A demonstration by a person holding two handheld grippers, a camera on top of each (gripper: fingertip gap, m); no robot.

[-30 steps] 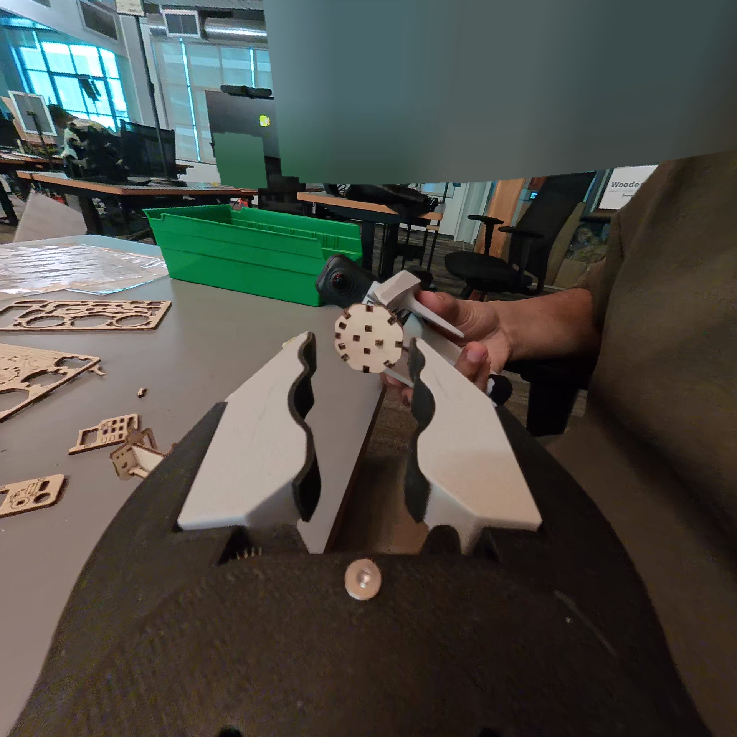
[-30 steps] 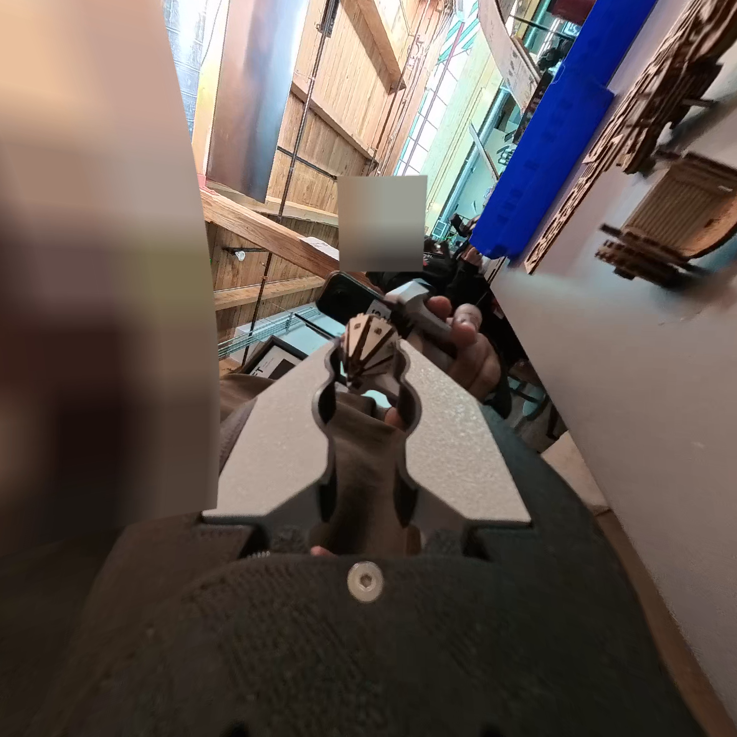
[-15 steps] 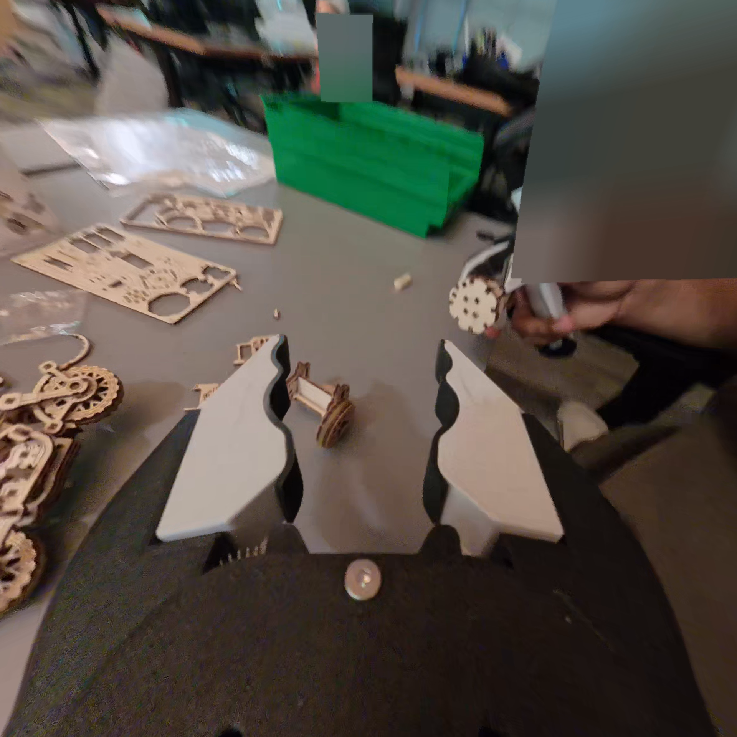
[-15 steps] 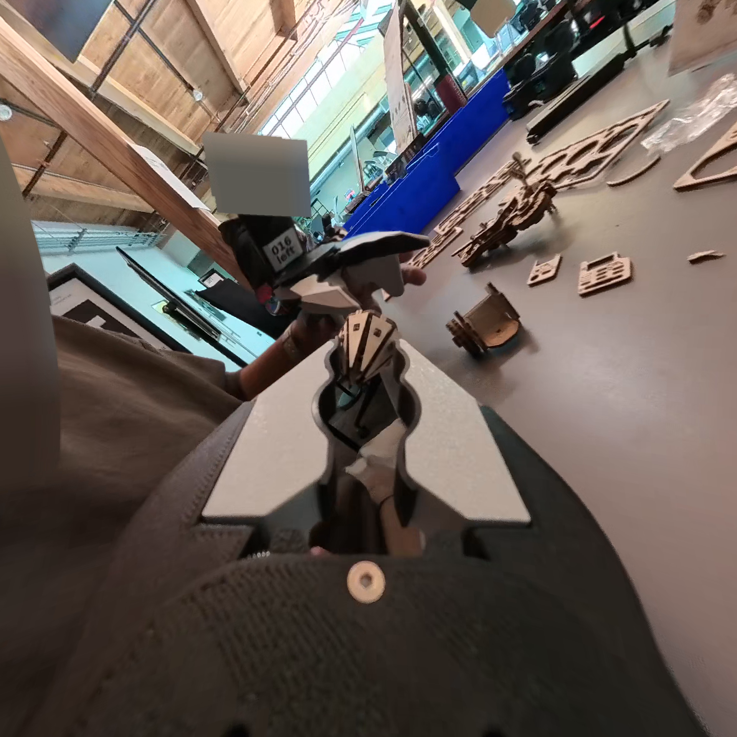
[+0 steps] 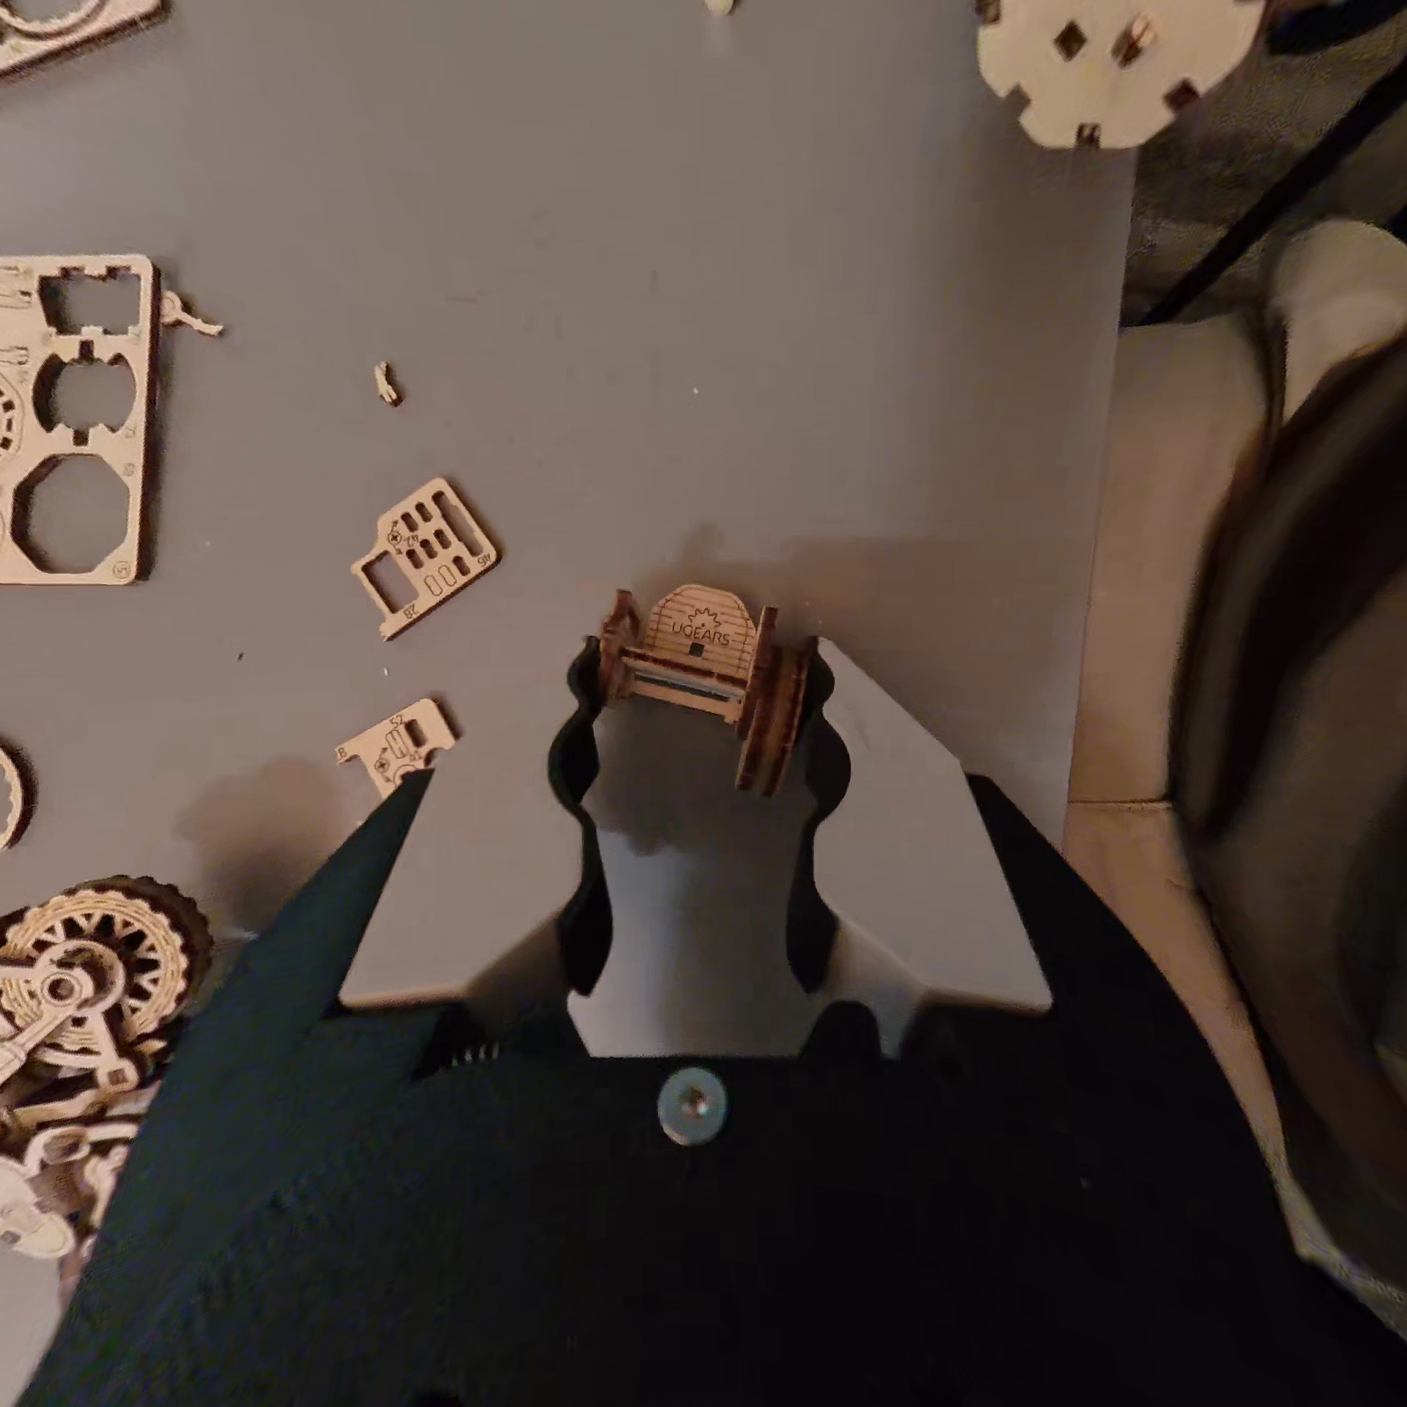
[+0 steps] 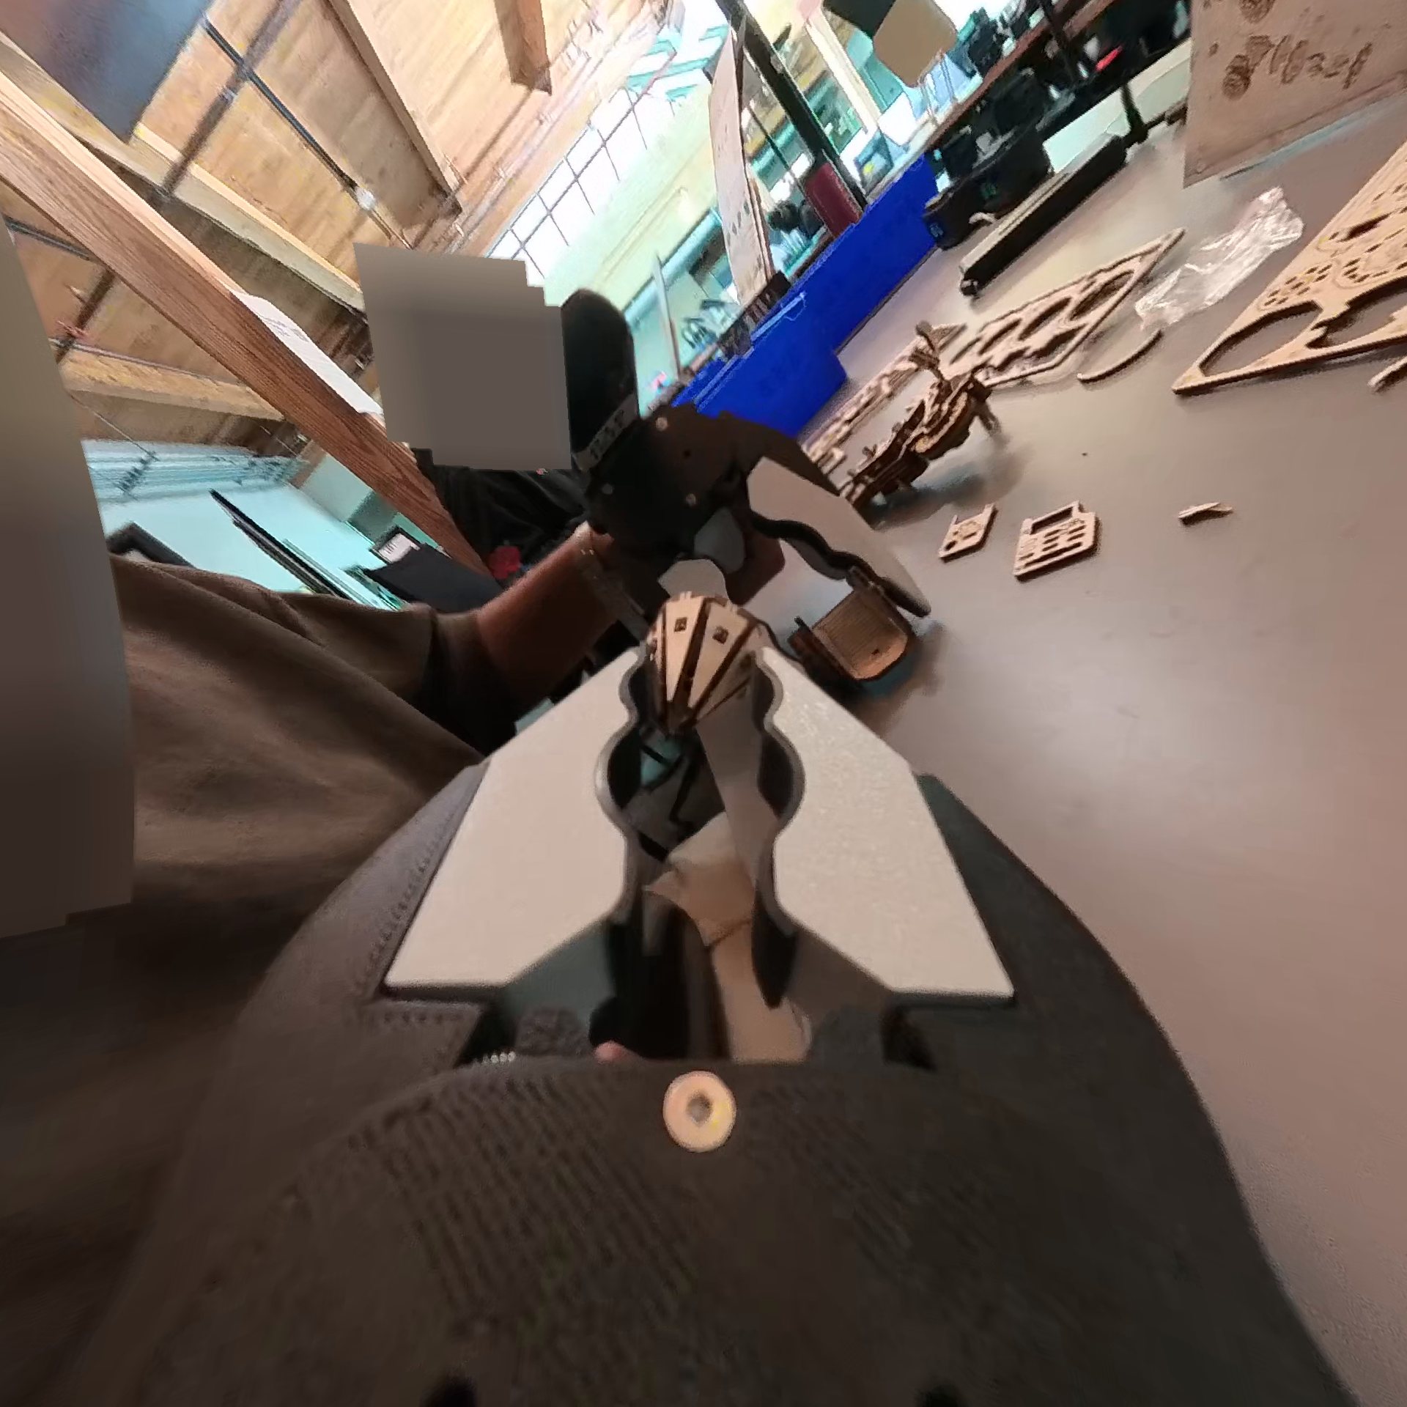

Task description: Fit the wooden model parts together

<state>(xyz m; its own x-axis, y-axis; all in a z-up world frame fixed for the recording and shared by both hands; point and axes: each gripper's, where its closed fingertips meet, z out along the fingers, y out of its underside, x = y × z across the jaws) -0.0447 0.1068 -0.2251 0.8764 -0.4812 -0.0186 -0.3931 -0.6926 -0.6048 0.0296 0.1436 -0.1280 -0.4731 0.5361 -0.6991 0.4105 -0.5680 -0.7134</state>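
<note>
My left gripper point(image 5: 700, 674) points down at the grey table point(image 5: 685, 304), its jaws on both sides of a small wooden axle piece point(image 5: 697, 662) with a disc at each end. The jaws touch the end discs, and the piece rests on the table. The right wrist view shows this gripper farther off point(image 6: 883, 586), at the same piece point(image 6: 856, 639). My right gripper point(image 6: 700, 670) is shut on a round slotted wooden disc point(image 6: 697, 658) and holds it in the air near the table's edge. That disc also shows at the top right of the left wrist view point(image 5: 1104, 61).
Two flat cut-out parts point(image 5: 426, 556) point(image 5: 400, 742) lie left of the axle piece. A punched wooden sheet point(image 5: 76, 419) and a partly built model with a spoked wheel point(image 5: 99, 967) lie farther left. The table edge point(image 5: 1104, 533) runs just right. A blue bin point(image 6: 822, 304) stands at the back. The grippers' ends are close to 12 centimetres from one another.
My left gripper has swung down over the table and narrowed its jaws around the axle piece. The right gripper still holds the disc, now nearer the left gripper.
</note>
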